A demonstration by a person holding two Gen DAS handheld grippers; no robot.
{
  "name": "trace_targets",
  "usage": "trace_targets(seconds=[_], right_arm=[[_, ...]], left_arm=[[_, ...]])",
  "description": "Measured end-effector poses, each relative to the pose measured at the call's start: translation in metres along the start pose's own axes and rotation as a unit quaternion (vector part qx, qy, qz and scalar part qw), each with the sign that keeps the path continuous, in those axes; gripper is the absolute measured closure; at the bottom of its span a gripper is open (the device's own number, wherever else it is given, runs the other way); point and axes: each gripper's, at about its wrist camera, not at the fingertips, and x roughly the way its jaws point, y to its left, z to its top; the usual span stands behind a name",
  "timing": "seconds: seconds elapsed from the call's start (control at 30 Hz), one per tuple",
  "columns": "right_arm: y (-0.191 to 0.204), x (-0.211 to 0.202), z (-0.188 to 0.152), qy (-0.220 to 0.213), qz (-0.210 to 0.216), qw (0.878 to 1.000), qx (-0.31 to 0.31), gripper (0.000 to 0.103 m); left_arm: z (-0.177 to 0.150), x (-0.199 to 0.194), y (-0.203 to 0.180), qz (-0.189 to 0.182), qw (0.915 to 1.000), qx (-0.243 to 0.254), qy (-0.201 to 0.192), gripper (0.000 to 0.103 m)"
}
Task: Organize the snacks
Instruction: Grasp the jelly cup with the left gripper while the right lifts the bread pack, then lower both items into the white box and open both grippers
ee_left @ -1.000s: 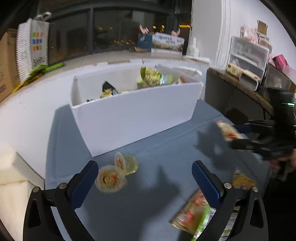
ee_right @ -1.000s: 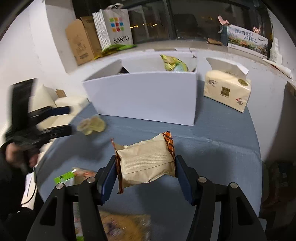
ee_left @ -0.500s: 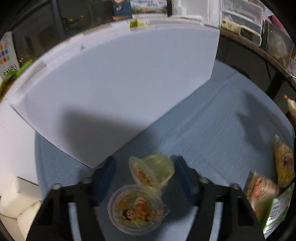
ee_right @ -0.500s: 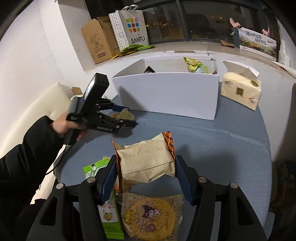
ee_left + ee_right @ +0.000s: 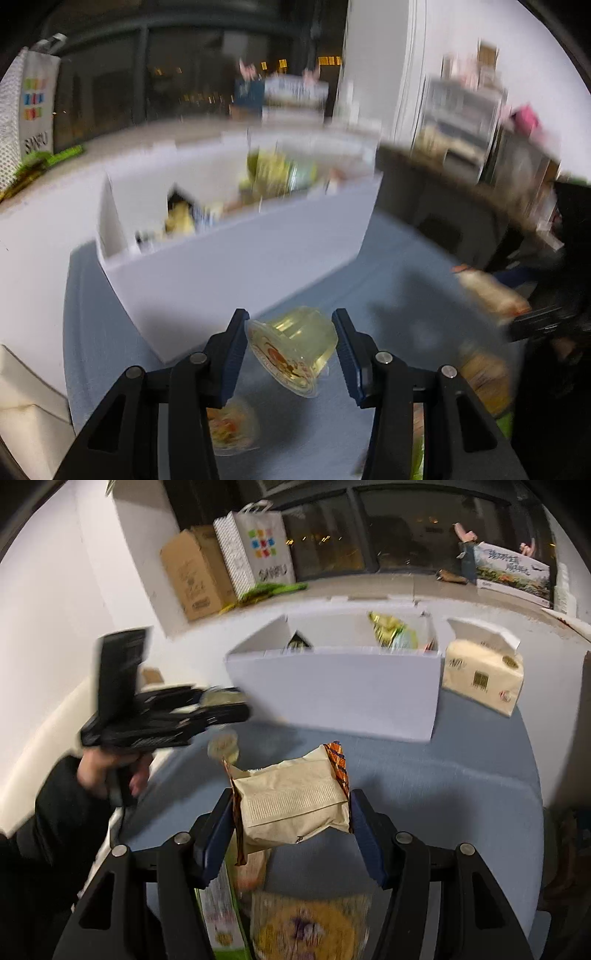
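Observation:
My left gripper (image 5: 291, 328) is shut on a clear yellow jelly cup (image 5: 295, 345), held tilted above the blue tabletop (image 5: 388, 273) in front of the white box (image 5: 240, 266). A second jelly cup (image 5: 231, 424) lies on the table below it. The white box (image 5: 332, 698) holds several snack packets. My right gripper (image 5: 291, 808) is shut on a beige snack packet (image 5: 291, 801) with an orange end, lifted over the table. In the right wrist view the left gripper (image 5: 221, 707) shows at the left with the cup, held by a hand (image 5: 110, 771).
A yellow snack bag (image 5: 306, 926) and a green-edged packet (image 5: 218, 904) lie on the table under my right gripper. A tissue pack (image 5: 484, 675) sits right of the box. A cardboard carton (image 5: 194, 576) and a paper bag (image 5: 255, 550) stand on the ledge behind.
My left gripper closed on one jelly cup and lifted it off the table, leaving the other behind. The right gripper keeps holding the beige packet, drifting slightly.

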Motion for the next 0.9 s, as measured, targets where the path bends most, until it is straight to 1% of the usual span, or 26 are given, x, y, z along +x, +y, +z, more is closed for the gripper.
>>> trace_targets(seconds=[0.03,0.1,0.13,0.17,0.2,0.23,0.33,0.4,0.43,0.5,0.53,0.63,0.67,0.7,0.73,0.77,0.8,0.83,0.87,0.9], right_arm=[[-0.003,-0.001,0.009,-0.01,0.001,1.0,0.005,0.038],[-0.008,-0.001,0.028,-0.022,0.003,1.0,0.014,0.038],[-0.011,0.0,0.04,-0.029,0.002,0.999,0.019,0.038],[-0.014,0.002,0.055,-0.036,0.001,0.999,0.023,0.038],[-0.017,0.005,0.068,-0.04,0.001,0.999,0.029,0.038],[-0.02,0.009,0.082,-0.043,0.001,0.998,0.035,0.038],[-0.035,0.026,0.123,-0.045,-0.003,0.998,0.053,0.038],[-0.045,0.043,0.146,-0.036,-0.009,0.997,0.064,0.038],[-0.048,0.05,0.156,-0.034,-0.017,0.997,0.06,0.038],[-0.049,0.063,0.17,-0.03,-0.047,0.998,0.042,0.038],[-0.05,0.07,0.176,-0.024,-0.052,0.998,0.037,0.038],[-0.056,0.087,0.19,-0.014,-0.053,0.997,0.047,0.038],[-0.057,0.09,0.192,-0.012,-0.055,0.997,0.048,0.036],[-0.057,0.094,0.194,-0.011,-0.062,0.997,0.044,0.027],[-0.057,0.095,0.195,-0.013,-0.069,0.997,0.041,0.021],[-0.057,0.095,0.195,-0.017,-0.074,0.996,0.038,0.007],[-0.057,0.093,0.195,-0.022,-0.078,0.996,0.038,0.0],[-0.058,0.091,0.194,-0.025,-0.079,0.996,0.038,0.0],[-0.058,0.089,0.193,-0.028,-0.08,0.996,0.038,0.0],[-0.059,0.087,0.192,-0.03,-0.082,0.995,0.04,0.0]], left_arm=[[0.006,-0.011,-0.005,0.007,0.9997,-0.002,-0.022,0.052],[0.019,-0.027,-0.01,0.008,0.9983,-0.016,-0.056,0.052],[0.029,-0.035,-0.005,0.015,0.9969,-0.026,-0.073,0.052],[0.039,-0.037,-0.001,0.024,0.9963,-0.03,-0.077,0.052],[0.051,-0.039,0.002,0.045,0.9949,-0.036,-0.083,0.052],[0.055,-0.04,0.006,0.053,0.994,-0.046,-0.084,0.052],[0.083,-0.034,0.029,0.075,0.9887,-0.094,-0.089,0.052],[0.096,-0.031,0.042,0.094,0.9864,-0.104,-0.085,0.052],[0.103,-0.026,0.049,0.104,0.9853,-0.11,-0.079,0.052],[0.113,-0.014,0.061,0.109,0.9842,-0.12,-0.07,0.052],[0.117,-0.009,0.067,0.111,0.9837,-0.125,-0.065,0.052],[0.124,0.006,0.076,0.125,0.9832,-0.122,-0.052,0.052],[0.126,0.011,0.077,0.126,0.9837,-0.12,-0.047,0.052],[0.126,0.014,0.078,0.121,0.9848,-0.119,-0.039,0.052],[0.127,0.02,0.08,0.113,0.9861,-0.12,-0.021,0.051],[0.128,0.023,0.08,0.122,0.9852,-0.119,-0.018,0.045],[0.127,0.023,0.079,0.133,0.9841,-0.117,-0.017,0.018],[0.126,0.021,0.077,0.146,0.9823,-0.115,-0.021,0.0],[0.124,0.016,0.076,0.153,0.9807,-0.117,-0.035,0.0],[0.123,0.012,0.075,0.148,0.9809,-0.119,-0.043,0.0]])
